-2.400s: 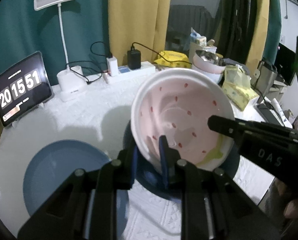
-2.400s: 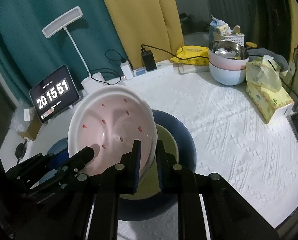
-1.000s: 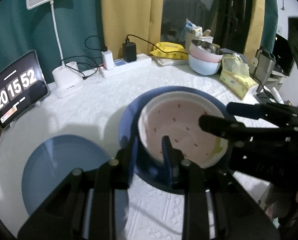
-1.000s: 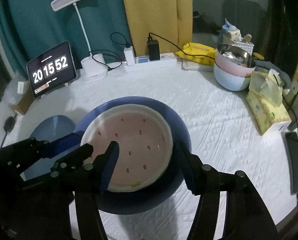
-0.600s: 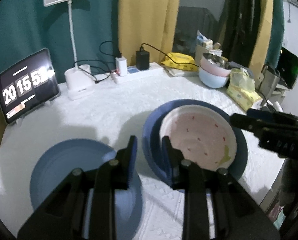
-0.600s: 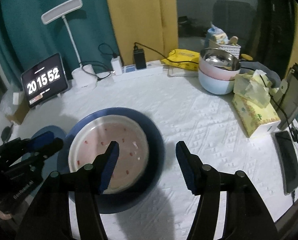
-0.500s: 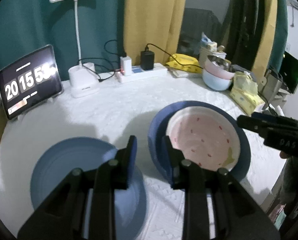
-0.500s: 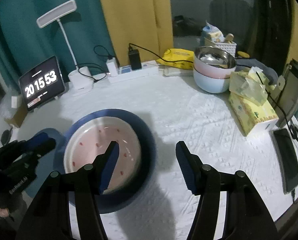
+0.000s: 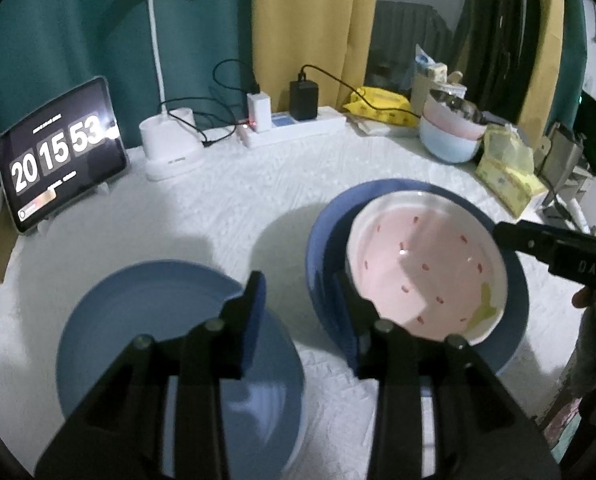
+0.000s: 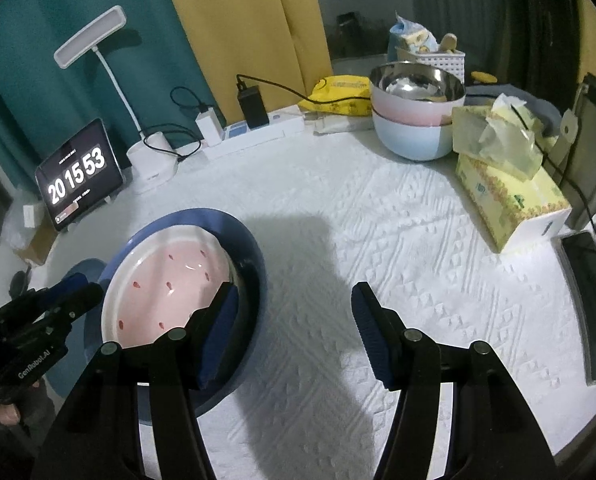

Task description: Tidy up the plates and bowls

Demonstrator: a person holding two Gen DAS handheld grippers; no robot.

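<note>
The pink bowl [image 9: 422,268] sits inside the dark blue plate [image 9: 322,240] near the desk's [image 10: 378,216] front edge. Left gripper [image 9: 298,304] fingers are opening, empty; right gripper [image 10: 294,324] fingers gape wide, empty.

Pink strawberry-print bowl [image 9: 426,268]: glazed ceramic look, glossy, catches highlights.
Dark blue plate [image 10: 254,256]: smooth, slight sheen.
Light blue plate [image 9: 146,320]: smooth, matt.
White tablecloth [image 10: 398,240]: cloth, embossed, rough.
Steel bowl [image 10: 416,82]: polished, mirror-like metal.
Yellow tissue box [image 10: 510,196]: printed cardboard, matt.
</note>
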